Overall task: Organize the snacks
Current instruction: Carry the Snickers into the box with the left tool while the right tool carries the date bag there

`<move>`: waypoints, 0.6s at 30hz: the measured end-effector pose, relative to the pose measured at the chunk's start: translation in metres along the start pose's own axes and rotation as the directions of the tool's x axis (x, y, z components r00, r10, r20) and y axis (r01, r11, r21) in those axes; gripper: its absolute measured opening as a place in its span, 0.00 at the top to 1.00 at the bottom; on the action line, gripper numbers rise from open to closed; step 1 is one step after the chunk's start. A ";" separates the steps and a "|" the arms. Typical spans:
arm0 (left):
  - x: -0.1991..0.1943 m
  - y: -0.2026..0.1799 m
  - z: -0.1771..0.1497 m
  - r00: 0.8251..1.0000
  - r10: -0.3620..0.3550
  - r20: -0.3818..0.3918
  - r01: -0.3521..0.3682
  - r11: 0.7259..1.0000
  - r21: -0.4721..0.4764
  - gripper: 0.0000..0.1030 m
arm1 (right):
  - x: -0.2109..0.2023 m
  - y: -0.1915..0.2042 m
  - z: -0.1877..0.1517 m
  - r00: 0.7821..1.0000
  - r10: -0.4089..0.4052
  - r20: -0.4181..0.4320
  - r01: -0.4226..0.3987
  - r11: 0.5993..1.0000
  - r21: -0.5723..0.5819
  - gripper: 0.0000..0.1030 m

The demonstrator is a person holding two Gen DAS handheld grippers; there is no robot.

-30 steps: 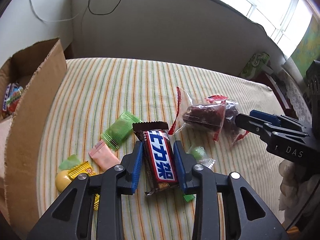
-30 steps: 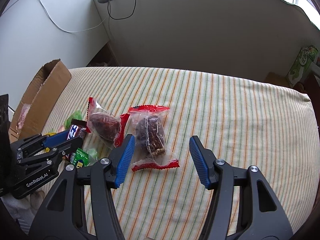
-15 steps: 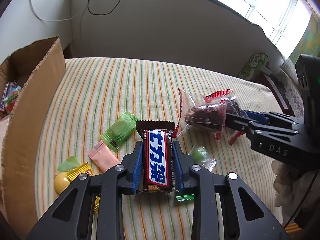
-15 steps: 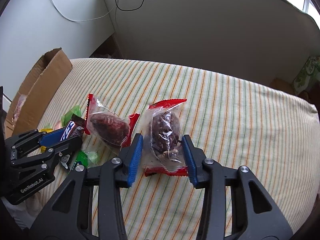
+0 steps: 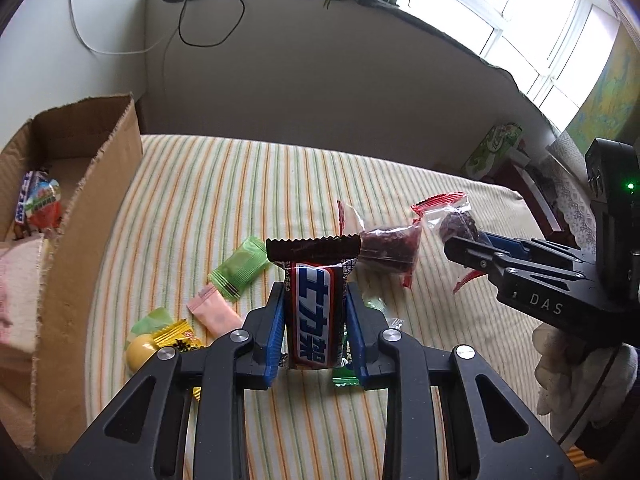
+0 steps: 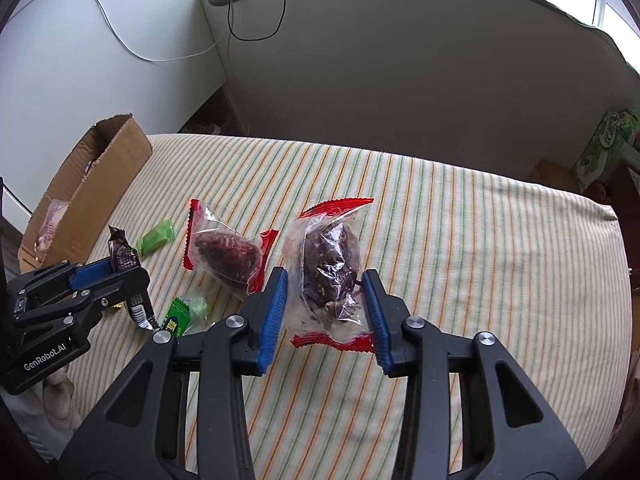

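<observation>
We find the left gripper (image 5: 314, 312) clamped on a chocolate bar (image 5: 315, 312) in a brown wrapper with a blue, red and white label; the blue fingers (image 5: 275, 330) press both long sides of the bar, which stands tilted up off the striped tabletop (image 5: 248, 184). Its jaws have just been closing, with the bar between them.

We find the right gripper (image 6: 326, 312) clamped on a clear packet with red ends (image 6: 330, 268) holding a dark snack; the fingers (image 6: 272, 316) pinch the packet's lower half and its film bulges between them. These jaws too have just been closing, with the packet between them.

We take the cardboard box (image 5: 80, 216) as landmark. It sits at the tabletop's left edge, open at the top, with a few wrapped snacks inside. Between the box and the chocolate bar lie a green sachet (image 5: 240, 269), a pink sachet (image 5: 216, 315), a yellow-wrapped sweet (image 5: 176, 338) and a yellow ball (image 5: 140, 354). A second clear packet with red ends (image 6: 226, 250) lies on the cloth on the far side of the chocolate bar from the box, between the two grippers. A small green candy (image 6: 178, 316) lies just beside the left gripper.

A light-gloved hand (image 5: 576, 376) holds the right gripper.
</observation>
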State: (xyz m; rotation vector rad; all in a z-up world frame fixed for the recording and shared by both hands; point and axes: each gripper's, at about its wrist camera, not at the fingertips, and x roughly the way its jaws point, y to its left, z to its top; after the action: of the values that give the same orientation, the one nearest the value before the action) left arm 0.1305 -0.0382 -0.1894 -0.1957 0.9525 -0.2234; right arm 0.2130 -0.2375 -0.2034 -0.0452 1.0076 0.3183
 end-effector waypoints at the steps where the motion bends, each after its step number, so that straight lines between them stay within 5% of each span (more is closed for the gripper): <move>1: -0.003 0.000 -0.001 1.000 0.000 0.006 0.000 1.000 -0.001 0.74 | -0.002 0.000 0.000 1.000 0.000 0.004 0.000 1.000 -0.001 0.61; 18: -0.082 0.048 0.011 0.993 0.028 0.115 -0.019 0.996 -0.082 0.74 | -0.050 0.064 0.030 0.995 0.072 0.072 -0.066 0.994 -0.086 0.61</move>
State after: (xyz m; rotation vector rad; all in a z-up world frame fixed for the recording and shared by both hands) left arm 0.0981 0.0311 -0.1316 -0.2689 0.8480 -0.1504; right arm 0.1950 -0.1825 -0.1386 -0.0733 0.9227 0.4222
